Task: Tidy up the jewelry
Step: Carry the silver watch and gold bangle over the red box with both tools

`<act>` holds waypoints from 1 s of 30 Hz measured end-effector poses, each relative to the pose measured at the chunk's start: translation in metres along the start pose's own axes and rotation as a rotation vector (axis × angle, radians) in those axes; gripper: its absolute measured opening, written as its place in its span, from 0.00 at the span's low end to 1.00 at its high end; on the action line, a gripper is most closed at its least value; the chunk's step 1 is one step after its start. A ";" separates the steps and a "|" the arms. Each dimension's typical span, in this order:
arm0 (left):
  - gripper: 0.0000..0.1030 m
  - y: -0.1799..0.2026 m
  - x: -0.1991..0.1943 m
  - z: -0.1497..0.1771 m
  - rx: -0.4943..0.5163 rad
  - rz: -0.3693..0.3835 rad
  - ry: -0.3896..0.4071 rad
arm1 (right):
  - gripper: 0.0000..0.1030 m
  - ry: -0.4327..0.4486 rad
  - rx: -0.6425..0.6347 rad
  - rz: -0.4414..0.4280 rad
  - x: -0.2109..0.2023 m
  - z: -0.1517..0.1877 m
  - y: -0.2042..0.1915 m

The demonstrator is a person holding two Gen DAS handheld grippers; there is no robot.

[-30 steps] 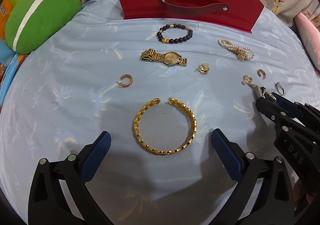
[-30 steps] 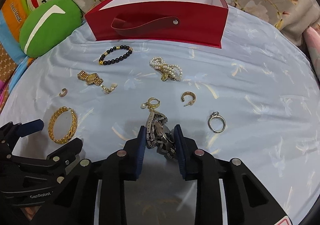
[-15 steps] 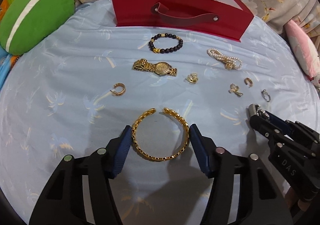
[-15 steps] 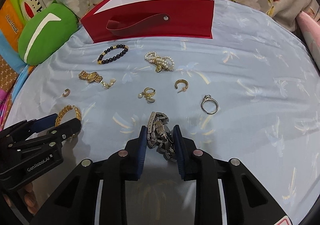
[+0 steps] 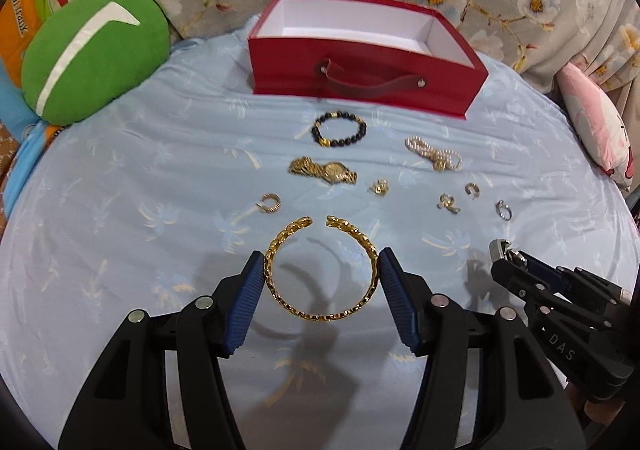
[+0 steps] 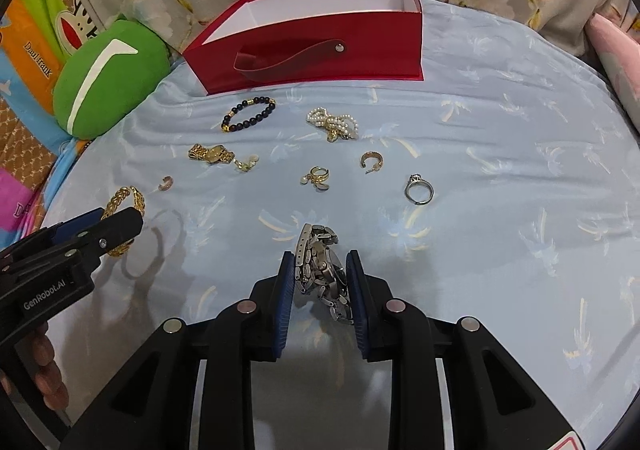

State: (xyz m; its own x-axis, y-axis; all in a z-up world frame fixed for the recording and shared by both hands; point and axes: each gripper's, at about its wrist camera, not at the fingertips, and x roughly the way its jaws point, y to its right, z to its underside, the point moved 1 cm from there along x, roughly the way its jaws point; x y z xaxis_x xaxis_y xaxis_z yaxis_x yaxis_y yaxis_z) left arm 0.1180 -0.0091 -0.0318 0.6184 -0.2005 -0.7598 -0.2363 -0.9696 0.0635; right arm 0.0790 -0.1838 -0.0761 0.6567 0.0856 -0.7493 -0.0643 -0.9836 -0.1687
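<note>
The left hand-held gripper [image 5: 322, 282] had closed onto the gold bangle [image 5: 322, 270], lifted above the blue bedsheet [image 5: 140, 177]. The right hand-held gripper [image 6: 320, 282] pinched a silver watch [image 6: 322, 270]. The open red box [image 5: 368, 85] stood far behind

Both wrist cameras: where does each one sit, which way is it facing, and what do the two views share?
Left wrist: on the left gripper, looking down along its fingers at the gold bangle they clamp; right gripper at right edge.
Right wrist: on the right gripper, looking down at the silver watch it clamps; left gripper and fingertips at left edge.
Shared: red box, blue cloth, loose jewelry.
</note>
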 end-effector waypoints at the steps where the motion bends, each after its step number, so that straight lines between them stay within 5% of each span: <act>1: 0.55 -0.002 -0.005 -0.002 -0.003 -0.002 0.010 | 0.24 0.010 -0.002 -0.002 -0.005 -0.001 -0.001; 15: 0.55 -0.014 -0.048 -0.048 0.033 -0.066 0.172 | 0.24 0.193 -0.077 -0.005 -0.060 -0.062 -0.014; 30: 0.55 -0.022 -0.007 -0.192 0.056 -0.102 0.331 | 0.24 0.279 -0.087 0.014 -0.007 -0.216 -0.003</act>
State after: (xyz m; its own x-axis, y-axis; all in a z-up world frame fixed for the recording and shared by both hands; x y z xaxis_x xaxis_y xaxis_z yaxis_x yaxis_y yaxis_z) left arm 0.2627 -0.0136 0.0963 0.8481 -0.1468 -0.5092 -0.1960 -0.9796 -0.0440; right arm 0.2368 -0.2157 0.0682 0.8381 0.0369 -0.5443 -0.0180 -0.9953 -0.0953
